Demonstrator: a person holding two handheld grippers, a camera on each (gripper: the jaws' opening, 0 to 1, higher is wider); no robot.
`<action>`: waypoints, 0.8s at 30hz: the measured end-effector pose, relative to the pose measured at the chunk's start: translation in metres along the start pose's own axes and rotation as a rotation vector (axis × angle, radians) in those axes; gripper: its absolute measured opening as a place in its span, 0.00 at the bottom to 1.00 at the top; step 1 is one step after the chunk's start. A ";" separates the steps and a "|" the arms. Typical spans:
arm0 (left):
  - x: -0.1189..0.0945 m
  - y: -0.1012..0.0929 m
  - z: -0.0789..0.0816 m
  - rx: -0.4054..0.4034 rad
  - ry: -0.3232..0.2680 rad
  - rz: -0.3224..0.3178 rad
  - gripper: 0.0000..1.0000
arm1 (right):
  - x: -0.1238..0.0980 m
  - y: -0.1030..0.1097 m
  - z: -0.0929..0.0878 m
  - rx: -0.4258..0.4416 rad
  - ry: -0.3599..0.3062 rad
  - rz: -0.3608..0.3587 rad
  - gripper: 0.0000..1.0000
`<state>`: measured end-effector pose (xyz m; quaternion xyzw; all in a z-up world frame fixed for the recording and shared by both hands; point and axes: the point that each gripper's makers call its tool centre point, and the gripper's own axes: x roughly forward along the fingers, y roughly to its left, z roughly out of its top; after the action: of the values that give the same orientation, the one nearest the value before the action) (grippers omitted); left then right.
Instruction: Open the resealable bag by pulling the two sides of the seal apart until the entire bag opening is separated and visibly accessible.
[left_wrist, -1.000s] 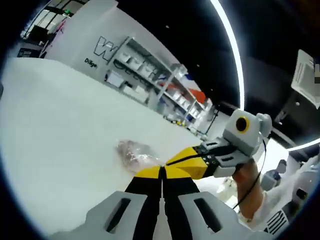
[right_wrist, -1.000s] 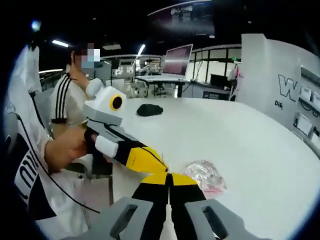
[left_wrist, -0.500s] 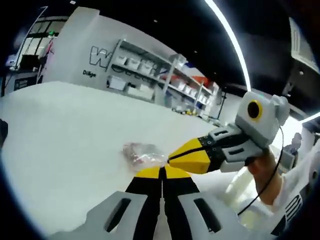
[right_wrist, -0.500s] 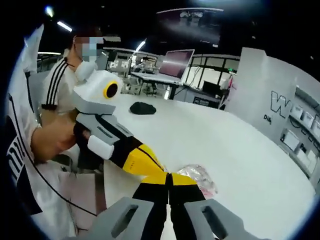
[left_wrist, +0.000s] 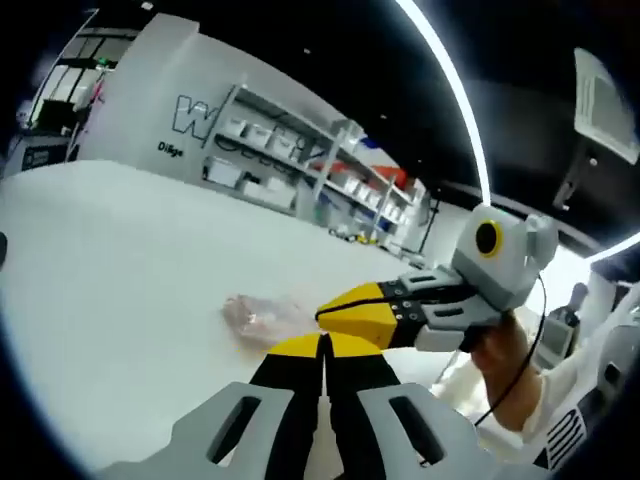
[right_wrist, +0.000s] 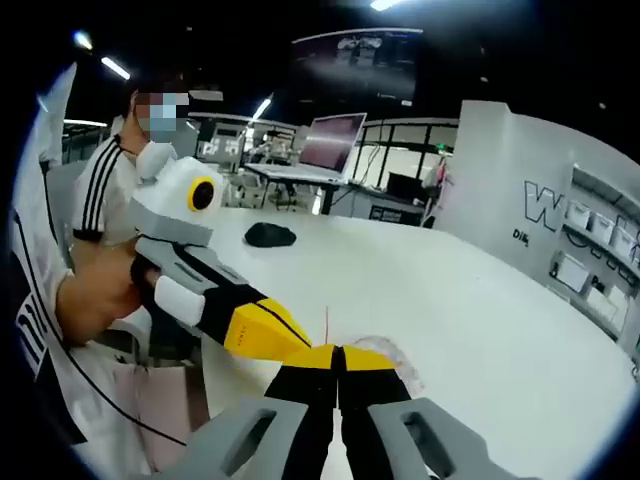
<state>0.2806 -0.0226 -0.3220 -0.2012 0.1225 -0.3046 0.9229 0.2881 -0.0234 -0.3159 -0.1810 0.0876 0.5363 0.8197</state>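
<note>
A clear resealable bag (left_wrist: 256, 314) with pinkish contents lies on the white table (left_wrist: 120, 250), just beyond my jaw tips. My left gripper (left_wrist: 324, 344) is shut, its yellow tips meeting at the bag's near edge. The right gripper (left_wrist: 352, 310) reaches in from the right, its yellow tips shut against the same edge. In the right gripper view the bag (right_wrist: 388, 353) sits behind my shut right gripper (right_wrist: 338, 352). A thin red strip of the bag rises between it and the left gripper (right_wrist: 285, 335). The grip on the film is mostly hidden by the tips.
A black mouse-like object (right_wrist: 268, 234) lies farther back on the table. A person in a striped sleeve (right_wrist: 95, 200) sits at the table's left side. Shelving (left_wrist: 300, 160) and a white wall stand beyond the table. A monitor (right_wrist: 335, 142) is on a far desk.
Both views have shifted with the hands. The two grippers stay tip to tip at the bag's edge, and in the right gripper view the bag looks flatter and lower than before.
</note>
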 end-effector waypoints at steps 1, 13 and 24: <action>0.001 0.005 -0.002 -0.004 0.006 0.011 0.01 | 0.000 0.000 0.000 0.007 -0.002 0.004 0.00; 0.003 0.004 0.006 -0.211 -0.078 -0.043 0.16 | -0.004 0.000 0.003 -0.026 -0.013 -0.002 0.00; 0.007 0.003 0.009 -0.287 -0.096 -0.059 0.11 | -0.005 0.006 0.005 -0.051 -0.026 0.013 0.00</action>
<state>0.2906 -0.0217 -0.3161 -0.3489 0.1145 -0.3010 0.8801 0.2801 -0.0230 -0.3112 -0.1943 0.0645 0.5459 0.8125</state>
